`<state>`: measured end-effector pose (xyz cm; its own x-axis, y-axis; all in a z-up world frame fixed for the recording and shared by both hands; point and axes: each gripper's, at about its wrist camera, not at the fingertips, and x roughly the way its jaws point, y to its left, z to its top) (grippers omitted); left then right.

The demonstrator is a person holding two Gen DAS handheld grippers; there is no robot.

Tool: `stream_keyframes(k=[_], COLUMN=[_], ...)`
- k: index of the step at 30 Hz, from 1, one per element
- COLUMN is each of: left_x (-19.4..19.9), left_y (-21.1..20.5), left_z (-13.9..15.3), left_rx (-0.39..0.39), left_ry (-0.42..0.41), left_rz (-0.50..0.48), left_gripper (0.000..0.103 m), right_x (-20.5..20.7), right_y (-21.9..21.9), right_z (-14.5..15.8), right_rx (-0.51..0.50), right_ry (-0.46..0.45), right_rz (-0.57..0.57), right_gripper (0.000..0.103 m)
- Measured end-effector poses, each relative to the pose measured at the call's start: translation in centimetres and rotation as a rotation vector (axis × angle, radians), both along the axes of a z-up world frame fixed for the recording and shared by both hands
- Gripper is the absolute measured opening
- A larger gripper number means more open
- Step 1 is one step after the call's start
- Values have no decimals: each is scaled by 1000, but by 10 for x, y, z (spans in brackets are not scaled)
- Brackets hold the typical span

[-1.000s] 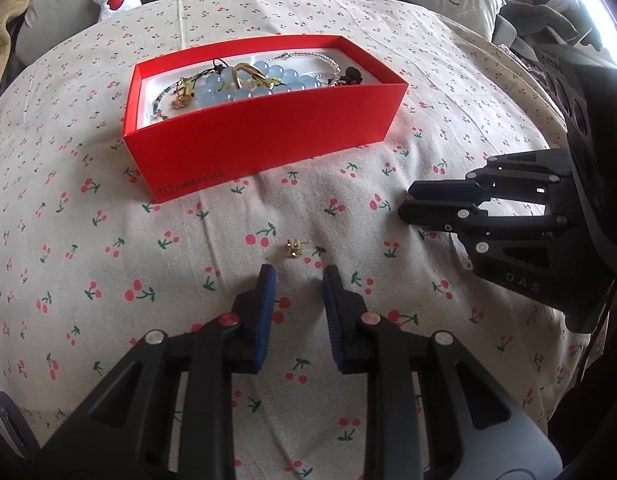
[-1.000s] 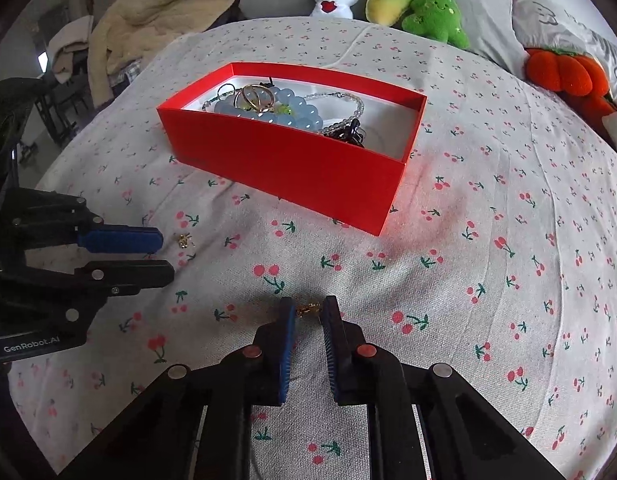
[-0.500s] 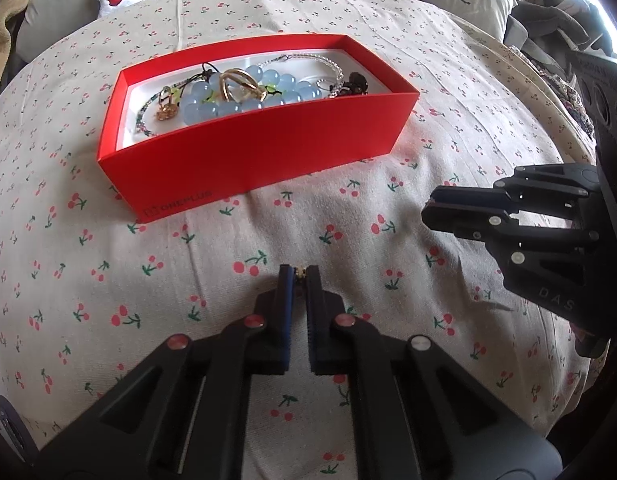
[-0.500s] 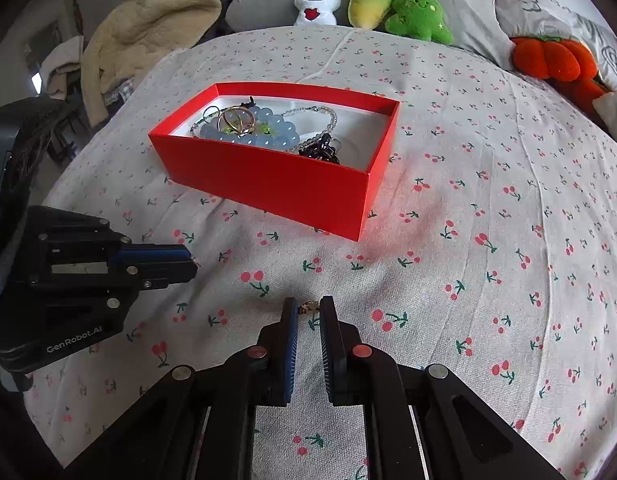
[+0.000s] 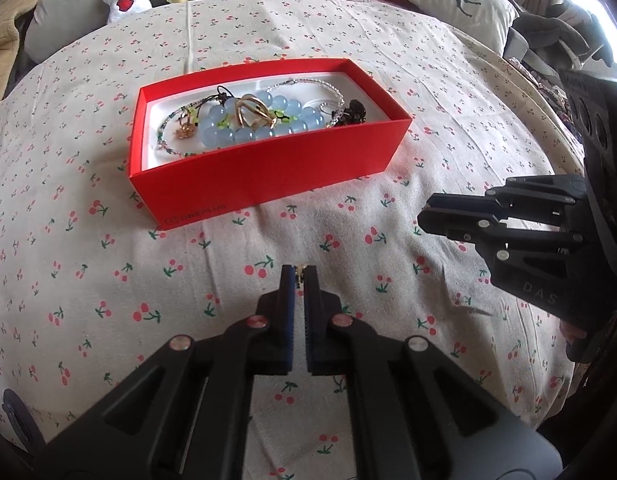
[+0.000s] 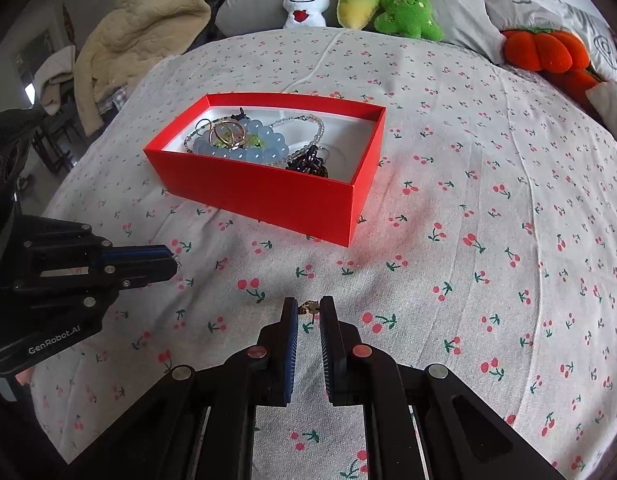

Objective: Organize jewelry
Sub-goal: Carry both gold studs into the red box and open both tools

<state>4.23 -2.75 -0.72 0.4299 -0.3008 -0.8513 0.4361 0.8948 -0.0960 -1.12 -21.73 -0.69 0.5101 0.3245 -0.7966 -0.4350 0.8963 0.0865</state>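
Observation:
In the left wrist view my left gripper (image 5: 299,274) is shut on a small gold earring (image 5: 300,268), pinched at the very fingertips just above the cherry-print cloth. In the right wrist view my right gripper (image 6: 309,307) is shut on a second gold earring (image 6: 309,306), also at its tips. Beyond both stands the open red box (image 5: 268,176) (image 6: 268,194). It holds a pale blue bead bracelet (image 5: 264,124) (image 6: 244,150), gold rings (image 5: 254,110), a thin beaded chain and a dark piece (image 6: 308,164). Each gripper shows in the other's view, the right gripper (image 5: 426,222) and the left gripper (image 6: 173,266).
The cherry-print bedspread (image 6: 488,220) covers the whole surface. Plush toys (image 6: 364,0) and grey pillows line the far edge, with an orange plush (image 6: 548,54) at the right. A beige blanket (image 6: 148,28) lies at the far left. The right half of the box floor is bare.
My left jaws have closed on the gold earring that lay on the cloth in front of them. My right gripper has kept its earring pinched. The box sits a little farther off in both views.

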Motion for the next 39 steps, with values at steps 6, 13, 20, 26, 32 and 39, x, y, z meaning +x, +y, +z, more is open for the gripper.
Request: stream_keyframes(k=[6,13,20,26,32,39], left_x=[4,20,44,71,89,97], left_y=[6,18,22,23,26,28], left_z=[19,49,61,53,42,35], left_rx=[-47,-122,-173,-157,-157,-135], left_ry=[-13,-48,-64,-60,-41,-32], left_rz=[29,79,150,245,314,337], left_gripper=[5,5,5,5,5,10], right_x=[2,12,33,55,77,92], right_y=[0,0,2,5,12,25], right_z=[14,46,62,63,58,48], right_rx=[34,111,165,194,223,218], right_ry=[-3,-50,-66,-55,-32,-11], right_rz=[-14,-36,-76,-116,-139,-139], right_gripper=[11,11,11,11,11,11])
